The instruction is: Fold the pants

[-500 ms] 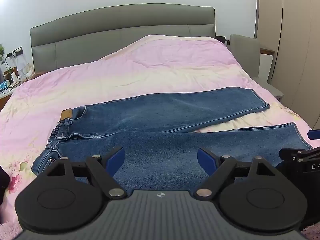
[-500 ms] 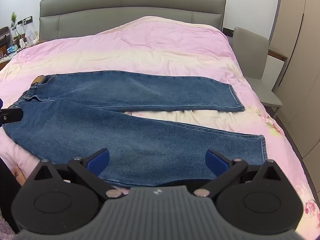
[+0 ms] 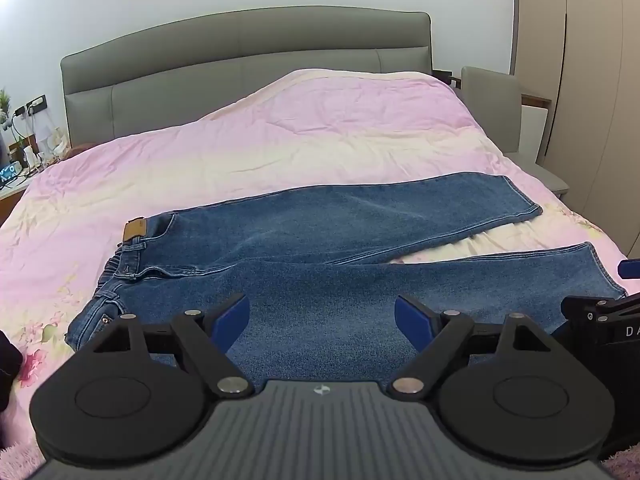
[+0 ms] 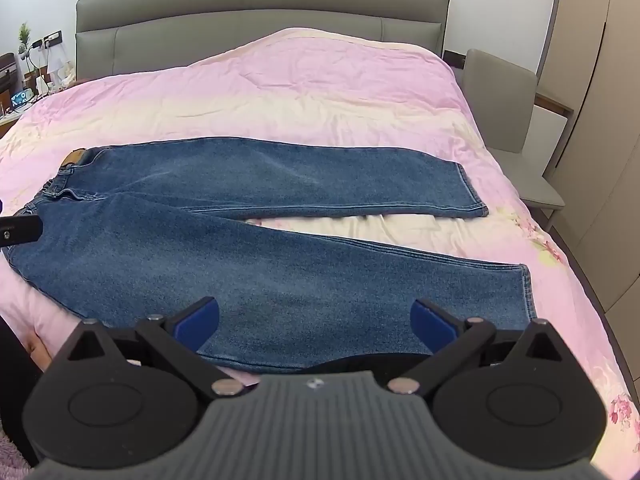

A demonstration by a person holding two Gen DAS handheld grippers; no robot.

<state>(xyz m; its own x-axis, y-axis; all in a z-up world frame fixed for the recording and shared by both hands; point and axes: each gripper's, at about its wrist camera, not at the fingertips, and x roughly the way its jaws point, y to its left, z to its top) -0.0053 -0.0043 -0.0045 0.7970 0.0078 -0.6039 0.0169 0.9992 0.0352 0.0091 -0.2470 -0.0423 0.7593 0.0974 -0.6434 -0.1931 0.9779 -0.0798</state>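
Blue jeans [image 3: 320, 236] lie flat on the pink bed, waistband with a tan patch [image 3: 136, 230] to the left, legs spread apart toward the right. They also show in the right wrist view [image 4: 240, 240]. My left gripper [image 3: 322, 318] is open and empty, hovering over the near leg close to the seat. My right gripper [image 4: 316, 320] is open and empty, over the near leg's lower edge. The right gripper's body [image 3: 600, 320] shows at the left wrist view's right edge. The left gripper's tip [image 4: 20, 228] shows at the right wrist view's left edge.
The pink floral duvet [image 3: 320, 140] covers the bed below a grey headboard [image 3: 240, 52]. A grey chair [image 4: 504, 112] and beige wardrobe doors [image 4: 592, 120] stand at the right. A nightstand with cables and a clock [image 3: 16, 164] sits at the left.
Both views have shifted slightly, the jeans sitting a little higher in the right wrist view. Both grippers stay open.
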